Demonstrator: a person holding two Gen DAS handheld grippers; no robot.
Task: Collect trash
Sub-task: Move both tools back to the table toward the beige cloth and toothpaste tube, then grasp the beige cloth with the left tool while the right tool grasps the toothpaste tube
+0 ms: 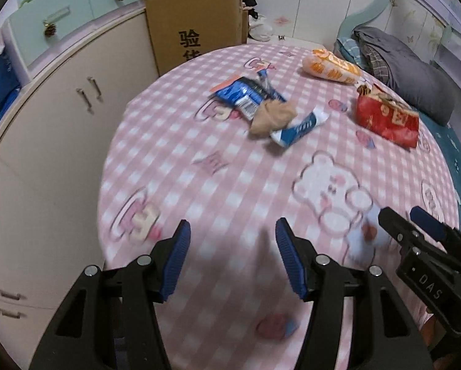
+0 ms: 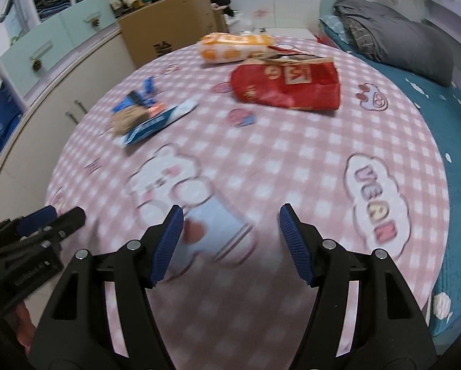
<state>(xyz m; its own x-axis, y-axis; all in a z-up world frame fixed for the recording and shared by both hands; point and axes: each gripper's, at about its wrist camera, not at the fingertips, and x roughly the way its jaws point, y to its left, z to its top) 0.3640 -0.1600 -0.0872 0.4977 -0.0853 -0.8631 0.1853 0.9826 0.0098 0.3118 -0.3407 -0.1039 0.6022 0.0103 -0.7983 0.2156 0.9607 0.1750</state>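
Trash lies on a bed with a pink checked blanket (image 1: 230,185). A red snack bag (image 1: 386,115) (image 2: 287,84) sits far right, an orange and white bag (image 1: 332,64) (image 2: 233,47) behind it. A blue wrapper (image 1: 244,92) (image 2: 135,98), a crumpled tan piece (image 1: 272,117) (image 2: 125,120) and a blue and white sock-like item (image 1: 298,128) (image 2: 159,123) lie together mid-bed. My left gripper (image 1: 233,237) hovers open over bare blanket near the bed's front. My right gripper (image 2: 230,225) is open too, nothing between its fingers; it shows at the left wrist view's right edge (image 1: 415,225).
A cardboard box (image 1: 196,27) stands beyond the bed's far edge. Cream cabinets (image 1: 55,129) with mint drawers run along the left. A grey pillow and folded bedding (image 1: 409,74) rest at the headboard on a teal sheet (image 2: 446,141).
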